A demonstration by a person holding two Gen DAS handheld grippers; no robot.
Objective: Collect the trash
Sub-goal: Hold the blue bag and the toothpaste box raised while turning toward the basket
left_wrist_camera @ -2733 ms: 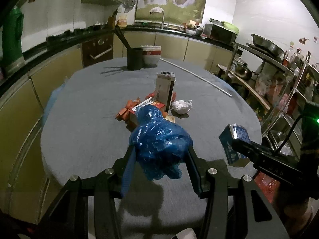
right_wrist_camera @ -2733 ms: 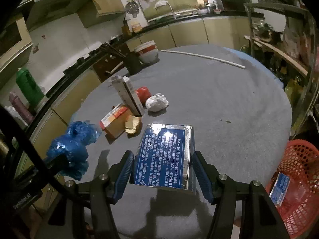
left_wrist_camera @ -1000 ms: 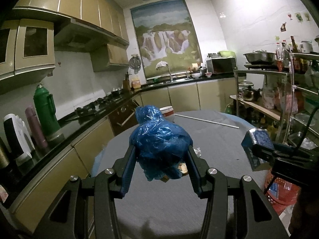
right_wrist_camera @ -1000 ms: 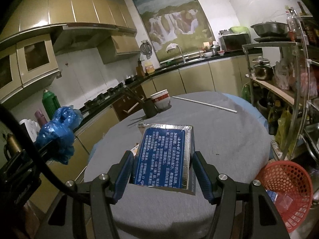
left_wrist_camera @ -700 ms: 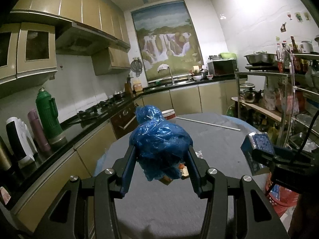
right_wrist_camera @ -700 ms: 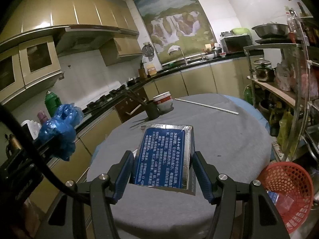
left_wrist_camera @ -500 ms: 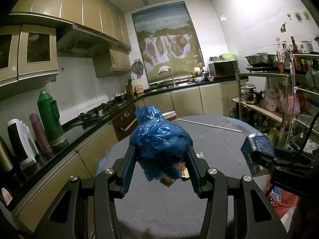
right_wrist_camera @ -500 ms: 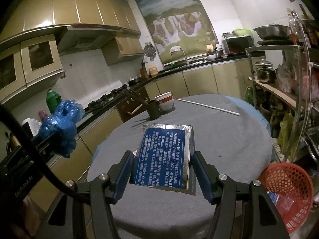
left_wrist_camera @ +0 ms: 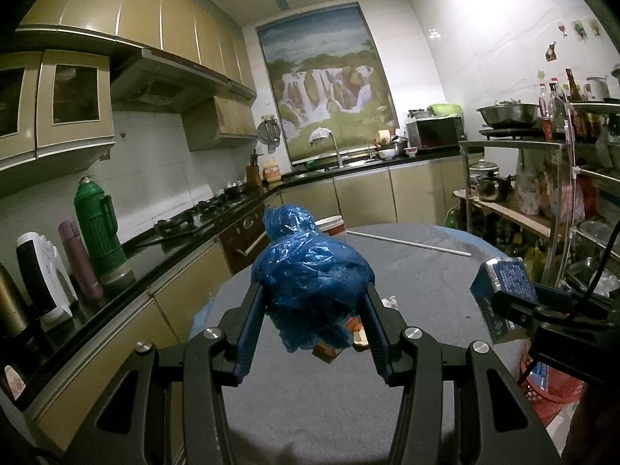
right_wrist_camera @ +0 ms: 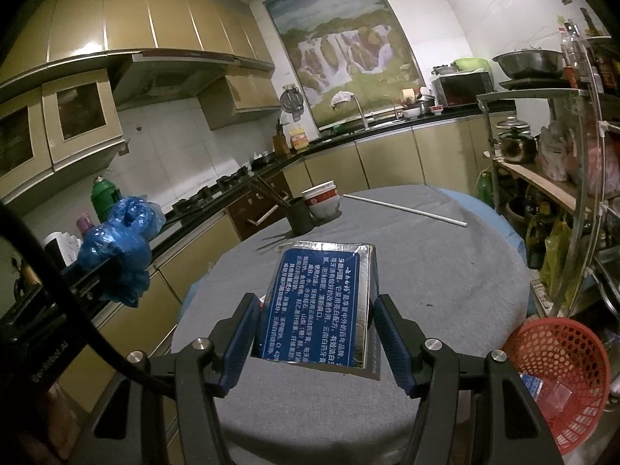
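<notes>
Two pieces are lifted, none binned yet. Left wrist view: your left claw [left_wrist_camera: 314, 306] clamps the crumpled blue bag [left_wrist_camera: 312, 275] above the tabletop [left_wrist_camera: 426, 283]; scraps [left_wrist_camera: 348, 335] remain below it. Right wrist view: your right claw [right_wrist_camera: 316, 329] grips the blue box [right_wrist_camera: 317, 304], printed in white Chinese text too small to read; the red basket [right_wrist_camera: 558, 356] already holds some pieces.

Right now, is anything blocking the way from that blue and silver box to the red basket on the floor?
Nothing visible does. The right gripper holds the blue and silver box lifted over the grey table, and the red basket sits lower right, past the table's edge, its mouth open and only a few wrappers inside.
</notes>
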